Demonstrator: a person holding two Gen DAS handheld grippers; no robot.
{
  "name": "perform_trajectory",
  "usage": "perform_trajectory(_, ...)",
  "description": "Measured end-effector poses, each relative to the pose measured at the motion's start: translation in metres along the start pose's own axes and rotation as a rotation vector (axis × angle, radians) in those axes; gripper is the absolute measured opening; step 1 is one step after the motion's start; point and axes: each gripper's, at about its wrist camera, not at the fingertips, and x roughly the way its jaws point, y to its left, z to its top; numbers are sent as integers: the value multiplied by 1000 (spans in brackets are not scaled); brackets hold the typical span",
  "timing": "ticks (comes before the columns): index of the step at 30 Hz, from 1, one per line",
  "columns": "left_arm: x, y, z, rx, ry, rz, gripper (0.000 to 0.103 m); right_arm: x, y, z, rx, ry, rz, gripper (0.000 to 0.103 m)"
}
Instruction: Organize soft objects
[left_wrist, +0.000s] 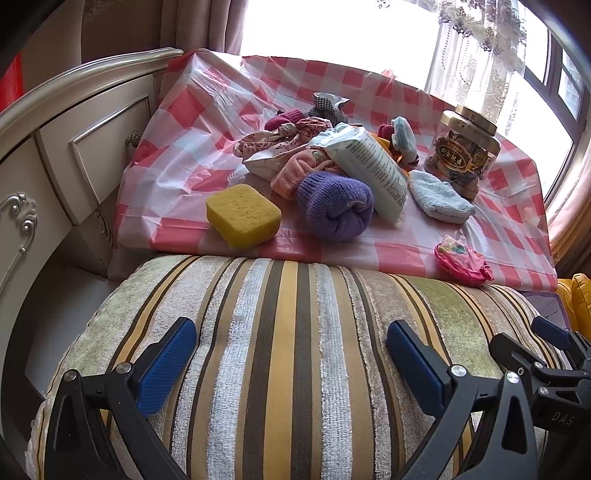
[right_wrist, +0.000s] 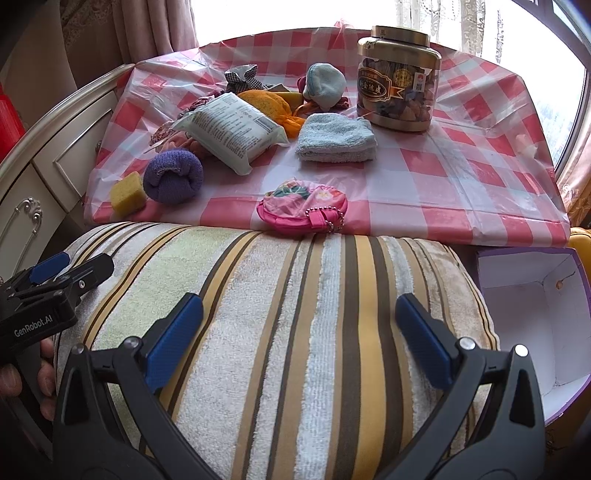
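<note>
Both my tongs hang spread and empty over the striped cushion (right_wrist: 288, 332): left tongs (left_wrist: 291, 354), right tongs (right_wrist: 299, 328). Just right of my right tongs sits an open white box (right_wrist: 532, 317), probably where the soft things go. Ahead, past the cushion, at the worktop (right_wrist: 461, 177) edge, lies the pink pouch (right_wrist: 306, 206), nearest my right tongs; light and squashy, best pinched across its middle. Ahead of my left tongs are the yellow sponge (left_wrist: 242, 216) and the rolled purple sock (left_wrist: 334, 206), both springy and easy to squeeze. Farther on lie the folded blue cloth (right_wrist: 336, 138) and the slippery tissue pack (right_wrist: 232, 131). Farthest stands a hard jar (right_wrist: 399, 77).
</note>
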Motion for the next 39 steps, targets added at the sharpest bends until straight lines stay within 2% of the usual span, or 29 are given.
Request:
perform_trajectory(5, 1, -1, 0, 2, -4, 6, 103, 1, 6, 2, -30, 5, -38, 103)
perform_trajectory(39, 1, -2, -2, 1, -9, 7, 103, 2, 5, 1, -27, 1, -34, 103)
